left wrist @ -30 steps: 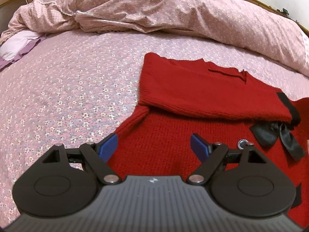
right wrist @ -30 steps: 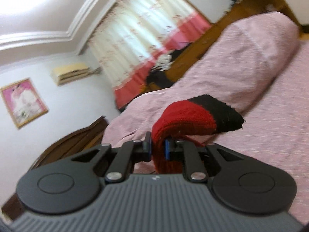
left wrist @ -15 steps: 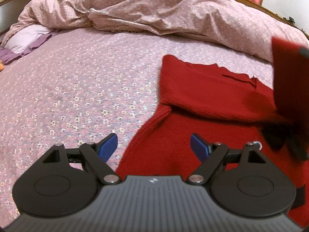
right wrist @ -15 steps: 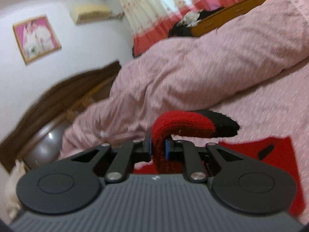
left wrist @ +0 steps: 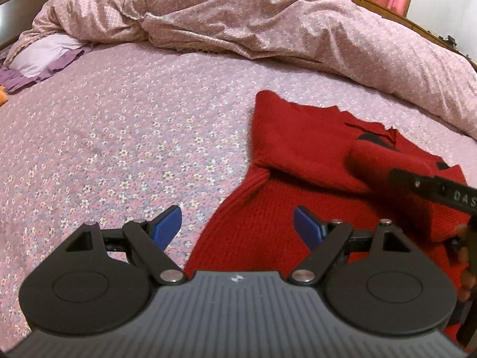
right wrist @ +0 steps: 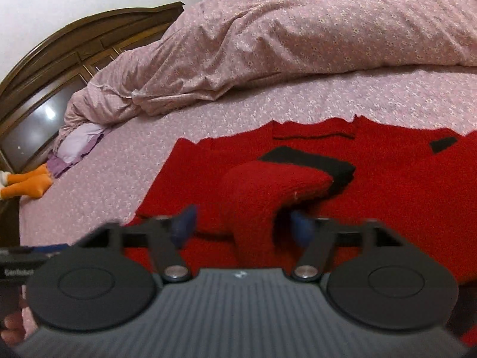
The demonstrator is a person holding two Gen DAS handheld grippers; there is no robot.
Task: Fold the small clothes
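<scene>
A small red knit sweater (left wrist: 298,149) with black trim lies on the floral pink bedsheet (left wrist: 119,137), one sleeve folded across its body. My left gripper (left wrist: 238,226) hovers open over the sweater's near left edge, nothing between its blue pads. In the right wrist view my right gripper (right wrist: 244,223) is opening; the other red sleeve (right wrist: 259,191) with its black cuff (right wrist: 316,161) still stands between the spread pads, which no longer press on it. The sleeve end droops onto the sweater body (right wrist: 402,179). The right gripper also shows at the right edge of the left wrist view.
A rumpled pink duvet (left wrist: 268,24) is heaped along the far side of the bed. A lilac pillow (left wrist: 44,56) and an orange plush toy (right wrist: 29,185) lie by the dark wooden headboard (right wrist: 59,68). A hand (right wrist: 12,325) shows at the lower left.
My right gripper came down from high above the bed to the sweater, carrying the sleeve, and its jaws have spread apart off the sleeve. The left gripper stayed open in place.
</scene>
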